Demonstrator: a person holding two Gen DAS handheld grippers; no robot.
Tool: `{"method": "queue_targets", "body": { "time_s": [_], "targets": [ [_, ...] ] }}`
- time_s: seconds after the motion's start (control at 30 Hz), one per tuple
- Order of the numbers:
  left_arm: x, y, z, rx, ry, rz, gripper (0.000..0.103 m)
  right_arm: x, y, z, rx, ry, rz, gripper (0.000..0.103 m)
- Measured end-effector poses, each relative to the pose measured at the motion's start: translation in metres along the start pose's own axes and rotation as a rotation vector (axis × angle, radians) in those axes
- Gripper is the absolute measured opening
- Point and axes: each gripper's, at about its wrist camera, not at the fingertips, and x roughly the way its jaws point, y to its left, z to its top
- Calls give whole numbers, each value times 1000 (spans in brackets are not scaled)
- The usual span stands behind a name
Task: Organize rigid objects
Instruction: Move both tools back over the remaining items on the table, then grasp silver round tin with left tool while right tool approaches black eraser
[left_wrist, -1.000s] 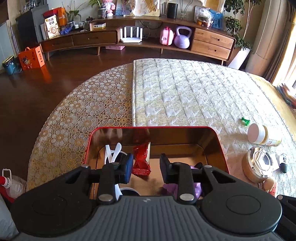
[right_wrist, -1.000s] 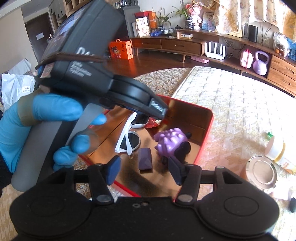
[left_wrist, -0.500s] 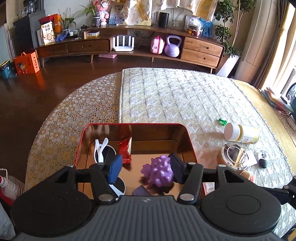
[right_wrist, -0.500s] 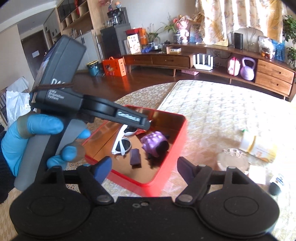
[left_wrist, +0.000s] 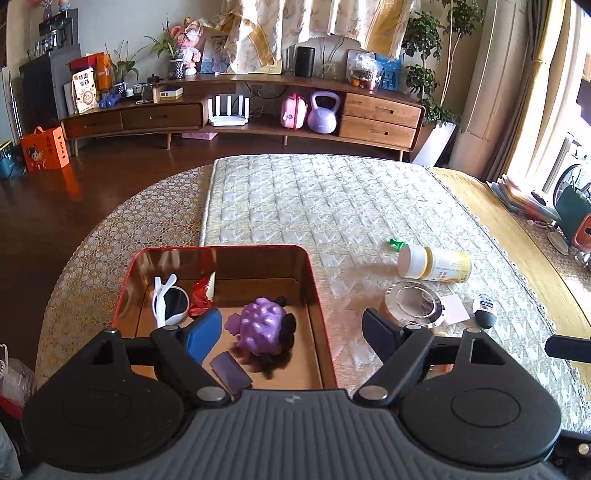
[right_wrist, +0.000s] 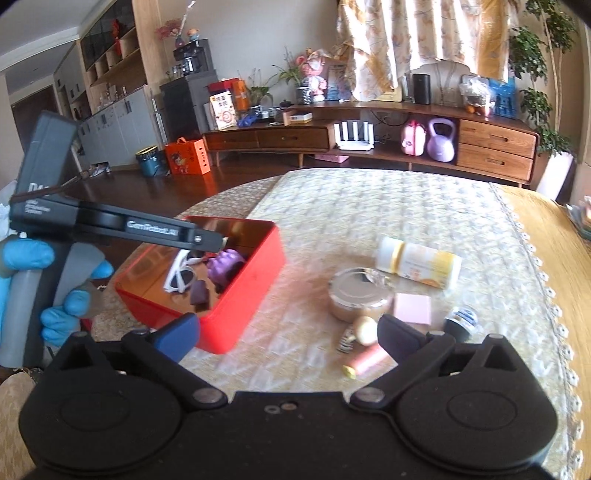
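A: Opening jaws are seen on both grippers, and nothing is held between either pair. The left gripper (left_wrist: 291, 326) is spread wide over the near end of the red tin (left_wrist: 127, 280); the right gripper (right_wrist: 288, 332) is spread wider, over the cloth to the right of it.

B: Where are the task's things?

A: Sunglasses (left_wrist: 168, 301), a red wrapper (left_wrist: 201, 291), a purple toy (left_wrist: 260, 325) and a dark block (left_wrist: 231, 371) are lying inside the tin. A bottle (left_wrist: 434, 264) on its side, a round metal tin (right_wrist: 360, 291), a pink pad (right_wrist: 412, 308), a spool (right_wrist: 364, 362) and a green pin (left_wrist: 397, 242) are left on the cloth to the right, close together.

B: What could go wrong?

A: The bottle could be rolled away by a finger's nudge, since it is round and on its side. The spool could be missed, and a neighbour caught instead, because the things are crowded.

B: And the surface?

A: A quilted pale runner (left_wrist: 332, 206) is laid over a gold lace cloth on a rounded table. A low wooden sideboard (left_wrist: 380, 110), curtains and plants are seen at the far wall.
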Motion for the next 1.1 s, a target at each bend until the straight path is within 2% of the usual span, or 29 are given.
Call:
{"method": "queue_targets", "body": {
  "time_s": [0.27, 0.47, 0.7, 1.1],
  "targets": [
    [4, -34, -5, 6, -18, -38, 84, -9, -46, -14, 50, -9, -78, 103],
    [23, -61, -5, 1, 17, -54, 83, -2, -78, -22, 56, 8, -139, 102],
    [56, -93, 0, 51, 67, -64, 84, 14, -109, -24, 69, 38, -164, 102],
    [110, -123, 0, 98, 146, -59, 84, 56, -138, -21, 44, 104, -159, 100]
  ]
}}
